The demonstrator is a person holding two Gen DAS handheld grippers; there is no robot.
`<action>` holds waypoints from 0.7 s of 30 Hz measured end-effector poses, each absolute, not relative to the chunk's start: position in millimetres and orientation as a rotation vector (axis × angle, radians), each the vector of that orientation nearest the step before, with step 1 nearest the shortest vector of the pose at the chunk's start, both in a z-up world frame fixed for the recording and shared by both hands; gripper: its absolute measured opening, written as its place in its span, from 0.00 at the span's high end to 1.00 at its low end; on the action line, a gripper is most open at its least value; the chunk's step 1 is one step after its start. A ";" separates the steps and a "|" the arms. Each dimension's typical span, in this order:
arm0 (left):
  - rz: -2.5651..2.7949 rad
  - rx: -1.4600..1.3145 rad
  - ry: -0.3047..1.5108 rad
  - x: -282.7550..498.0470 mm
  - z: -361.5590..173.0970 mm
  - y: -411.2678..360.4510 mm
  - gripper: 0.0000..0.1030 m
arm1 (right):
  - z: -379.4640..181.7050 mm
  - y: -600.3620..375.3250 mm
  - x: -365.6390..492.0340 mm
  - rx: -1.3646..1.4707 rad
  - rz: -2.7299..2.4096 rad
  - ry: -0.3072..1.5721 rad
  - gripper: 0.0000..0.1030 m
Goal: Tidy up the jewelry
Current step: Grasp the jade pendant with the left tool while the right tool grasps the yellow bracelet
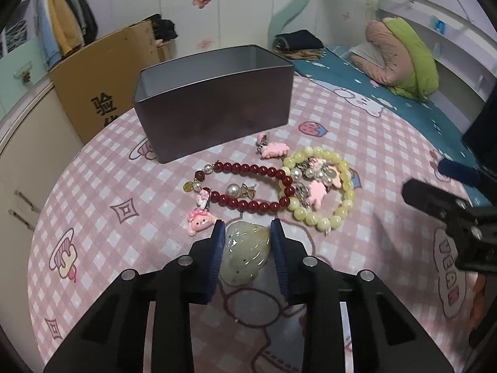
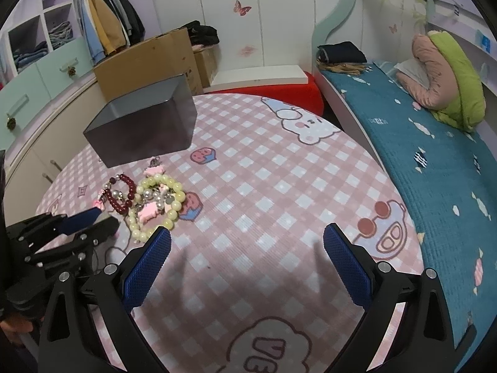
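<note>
Pale jade pendant (image 1: pixel 245 250) flat, red bracelet (image 1: pixel 248 186), yellow bracelet (image 1: pixel 323 186) overlapping

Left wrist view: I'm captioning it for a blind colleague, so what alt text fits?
The left hand-held gripper closes around a pale green carved stone on a pink checked tablecloth. Beyond lie a red bracelet, a yellow bracelet and an open metal tin.

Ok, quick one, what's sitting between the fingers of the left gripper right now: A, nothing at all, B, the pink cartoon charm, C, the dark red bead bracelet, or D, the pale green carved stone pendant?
D: in the left wrist view the pale green carved pendant lies between the blue pads of the left gripper, while the dark red bracelet and the pink charm lie on the tablecloth beyond the fingertips.
</note>
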State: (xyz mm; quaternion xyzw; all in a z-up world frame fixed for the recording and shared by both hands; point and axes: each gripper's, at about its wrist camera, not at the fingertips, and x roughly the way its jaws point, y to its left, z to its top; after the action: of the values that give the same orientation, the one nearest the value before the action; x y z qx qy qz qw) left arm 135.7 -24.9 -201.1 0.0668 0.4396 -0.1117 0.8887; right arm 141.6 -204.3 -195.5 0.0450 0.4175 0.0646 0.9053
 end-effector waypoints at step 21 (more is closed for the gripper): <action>-0.272 0.009 0.907 109.8 -190.5 16.1 0.73 | -213.2 -149.3 175.7 -0.043 0.162 0.961 0.49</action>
State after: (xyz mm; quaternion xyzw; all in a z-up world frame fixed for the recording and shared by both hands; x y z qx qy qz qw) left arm 109.8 16.1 -190.5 0.0045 0.4367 -0.1310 0.8900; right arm 175.7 -149.3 -213.2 -0.0207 0.4617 0.0778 0.8834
